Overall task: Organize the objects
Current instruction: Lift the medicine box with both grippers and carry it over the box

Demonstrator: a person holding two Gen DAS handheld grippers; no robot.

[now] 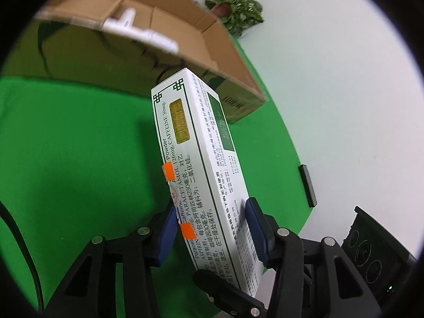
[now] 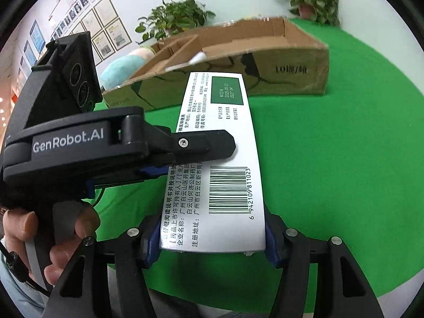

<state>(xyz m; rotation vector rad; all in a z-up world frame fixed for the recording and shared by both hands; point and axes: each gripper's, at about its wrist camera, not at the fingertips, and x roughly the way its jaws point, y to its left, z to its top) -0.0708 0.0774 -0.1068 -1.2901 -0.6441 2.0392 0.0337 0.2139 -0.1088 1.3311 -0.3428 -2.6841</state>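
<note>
White cardboard fills both our views: a long medicine box (image 1: 196,169) printed with black text, a green panel and a barcode, held off the green cloth (image 1: 79,137) between our two tools. We've got the left gripper (image 1: 212,235) clamped across the near end of it, blue pads (image 1: 169,235) pressed to the box's opposite faces, the box running up and away from the jaws toward the brown carton (image 1: 185,39). Over on the right-hand camera, the right gripper (image 2: 209,243) has its blue pads tight against the two long edges of the same box's near end, barcode face up, so we read both tools as gripping it. From that view the left gripper (image 2: 201,159) comes in from the left side, its black upper finger lying across the top face just above the barcode, with a hand (image 2: 53,241) wrapped round its grey handle. Beyond the far end of the box sits the open brown carton with cardboard dividers, a white object (image 1: 140,30) lying inside it. Potted plants (image 2: 175,18) stand behind the carton against the pale wall, and a pale plush toy (image 2: 124,66) rests beside the carton's left end
</note>
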